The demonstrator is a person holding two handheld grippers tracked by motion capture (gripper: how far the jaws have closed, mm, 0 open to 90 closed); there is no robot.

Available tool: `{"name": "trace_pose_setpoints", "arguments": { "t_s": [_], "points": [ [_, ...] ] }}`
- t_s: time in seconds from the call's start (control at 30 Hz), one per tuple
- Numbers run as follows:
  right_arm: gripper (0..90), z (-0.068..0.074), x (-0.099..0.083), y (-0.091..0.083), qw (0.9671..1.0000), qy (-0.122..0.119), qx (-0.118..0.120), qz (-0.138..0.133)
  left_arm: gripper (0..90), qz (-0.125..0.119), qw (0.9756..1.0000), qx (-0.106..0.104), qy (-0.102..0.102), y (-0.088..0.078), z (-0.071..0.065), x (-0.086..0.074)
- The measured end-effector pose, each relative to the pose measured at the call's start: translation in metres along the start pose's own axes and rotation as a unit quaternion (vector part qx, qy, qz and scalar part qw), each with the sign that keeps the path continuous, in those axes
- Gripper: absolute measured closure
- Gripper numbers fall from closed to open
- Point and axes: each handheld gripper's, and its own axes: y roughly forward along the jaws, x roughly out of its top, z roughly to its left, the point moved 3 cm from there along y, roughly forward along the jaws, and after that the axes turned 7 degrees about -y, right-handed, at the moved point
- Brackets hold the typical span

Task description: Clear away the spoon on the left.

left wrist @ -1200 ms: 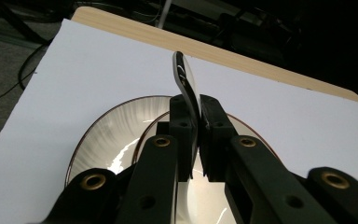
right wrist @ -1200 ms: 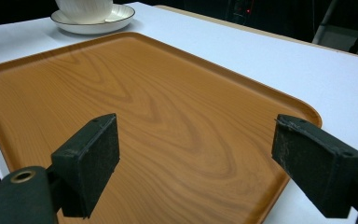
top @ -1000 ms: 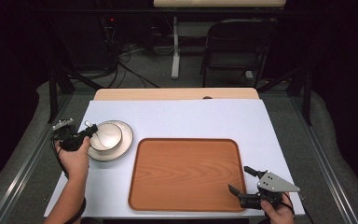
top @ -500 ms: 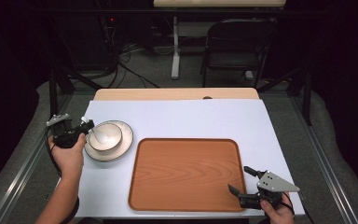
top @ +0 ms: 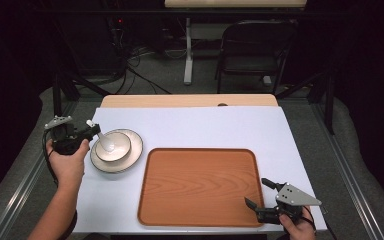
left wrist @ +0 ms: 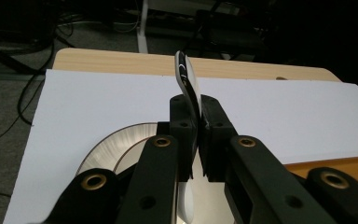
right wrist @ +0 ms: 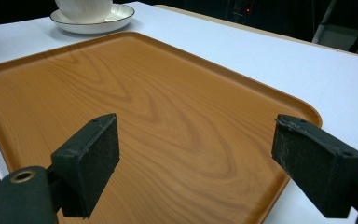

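Observation:
My left gripper (top: 94,132) is shut on the handle of a white spoon (top: 105,143), at the left edge of a white bowl (top: 117,146) that sits on a gold-rimmed plate (top: 132,156). The spoon's scoop end hangs over the bowl. In the left gripper view the spoon (left wrist: 187,78) stands edge-on between the closed jaws of my left gripper (left wrist: 198,113), above the plate (left wrist: 116,144). My right gripper (top: 256,192) rests open at the near right corner of the wooden tray (top: 200,185). In the right gripper view, my right gripper (right wrist: 205,158) holds nothing over the tray (right wrist: 144,102).
A white sheet (top: 205,125) covers the table, with a strip of bare wood (top: 190,100) at the far edge. The bowl (right wrist: 84,5) and plate (right wrist: 117,16) lie beyond the tray's far corner. A chair (top: 255,50) and cables stand on the floor behind.
My left hand has risen and drawn slightly left with the spoon in its jaws, so the spoon tilts up over the bowl. The right hand has kept still.

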Motion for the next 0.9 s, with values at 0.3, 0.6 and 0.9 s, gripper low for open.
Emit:
{"name": "trace_pose_setpoints", "arguments": {
  "t_s": [0.3, 0.6, 0.9],
  "points": [
    [14.4, 0.0, 0.0, 0.0, 1.0, 0.0, 0.0, 0.0, 85.1, 0.033, 0.9986, -0.029, 0.03, -0.008, -0.013, 0.003],
    [14.4, 0.0, 0.0, 0.0, 1.0, 0.0, 0.0, 0.0, 85.1, 0.056, 0.995, -0.055, 0.062, -0.013, -0.035, 0.0],
    [14.4, 0.0, 0.0, 0.0, 1.0, 0.0, -0.001, 0.0, 85.1, 0.081, 0.989, -0.092, 0.082, -0.015, -0.056, -0.009]
  ]
}}
